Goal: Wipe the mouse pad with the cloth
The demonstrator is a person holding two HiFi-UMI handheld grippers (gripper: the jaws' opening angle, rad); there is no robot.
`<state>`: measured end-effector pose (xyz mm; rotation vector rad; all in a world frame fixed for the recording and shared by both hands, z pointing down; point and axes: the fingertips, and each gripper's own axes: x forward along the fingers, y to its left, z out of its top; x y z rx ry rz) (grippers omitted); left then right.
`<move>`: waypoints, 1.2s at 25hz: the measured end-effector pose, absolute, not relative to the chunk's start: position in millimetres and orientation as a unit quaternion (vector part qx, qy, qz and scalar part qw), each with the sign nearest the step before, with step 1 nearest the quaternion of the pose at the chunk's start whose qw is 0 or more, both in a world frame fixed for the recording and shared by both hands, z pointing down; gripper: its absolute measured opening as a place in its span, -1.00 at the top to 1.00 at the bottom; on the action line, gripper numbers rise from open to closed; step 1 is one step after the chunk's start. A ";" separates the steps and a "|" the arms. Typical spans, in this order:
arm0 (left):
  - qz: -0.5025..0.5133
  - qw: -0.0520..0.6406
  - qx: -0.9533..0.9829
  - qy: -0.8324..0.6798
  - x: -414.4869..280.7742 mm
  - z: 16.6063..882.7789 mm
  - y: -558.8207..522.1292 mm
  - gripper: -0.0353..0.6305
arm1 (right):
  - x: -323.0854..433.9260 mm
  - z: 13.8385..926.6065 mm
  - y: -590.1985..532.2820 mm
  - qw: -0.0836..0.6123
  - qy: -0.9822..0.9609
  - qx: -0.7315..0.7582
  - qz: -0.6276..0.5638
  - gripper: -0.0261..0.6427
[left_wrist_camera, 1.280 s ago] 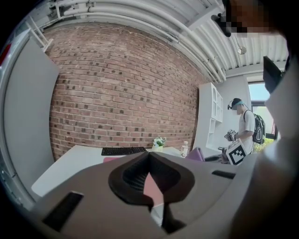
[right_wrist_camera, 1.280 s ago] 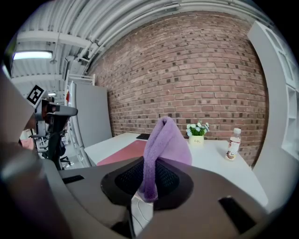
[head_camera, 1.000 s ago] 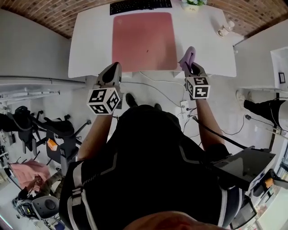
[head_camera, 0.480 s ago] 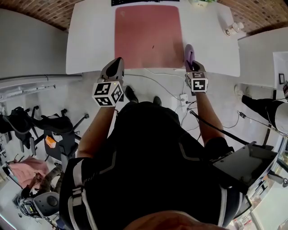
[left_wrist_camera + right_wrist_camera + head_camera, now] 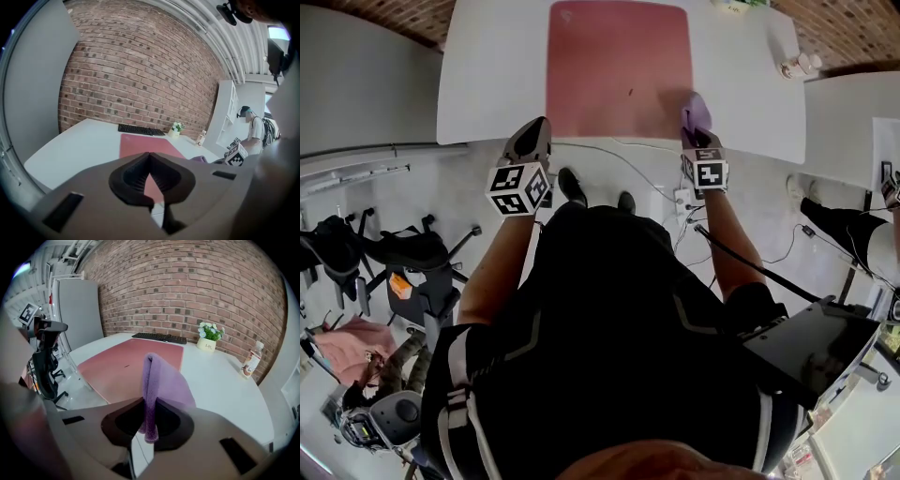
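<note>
On the white desk the red mouse pad lies flat in the middle, long side running away from the person, and it looks bare apart from a tiny dark speck. The purple cloth is pinched in the right gripper, folded over so a loop sticks up past the jaws and a short tail hangs below them. From the head view the cloth sits right by the pad's near right corner, but I can't tell if it's touching the surface yet. The left gripper has its jaws pressed together on nothing and hangs off the near edge of the desk, well to the left of the pad.

My take on doing this step well: tip the right gripper down so the folded loop lands flat on the pad instead of just the edge, then drag it in long overlapping passes from the near edge toward the keyboard. Keep the pinch firm or the cloth will probably slide out. The pad might creep, so the free gripper could pin a corner.

Count-wise: one mouse pad, one cloth, two grippers, one keyboard at the far end, one little potted plant, one bottle off to the right
</note>
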<state>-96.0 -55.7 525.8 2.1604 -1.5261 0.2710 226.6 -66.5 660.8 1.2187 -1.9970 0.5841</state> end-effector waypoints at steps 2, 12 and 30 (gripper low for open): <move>0.101 0.241 0.787 -0.559 -101.5 529.6 -55.7 0.88 | 215.5 666.9 -65.6 0.366 -0.776 0.460 0.228 0.76; 0.089 0.250 0.785 -0.560 -117.4 524.1 -55.3 0.88 | 172.5 669.4 -63.3 0.371 -0.788 0.429 0.238 0.76; 0.068 0.256 0.778 -0.570 -165.1 519.2 -47.9 0.88 | 56.1 663.6 -55.7 0.376 -0.824 0.351 0.238 0.76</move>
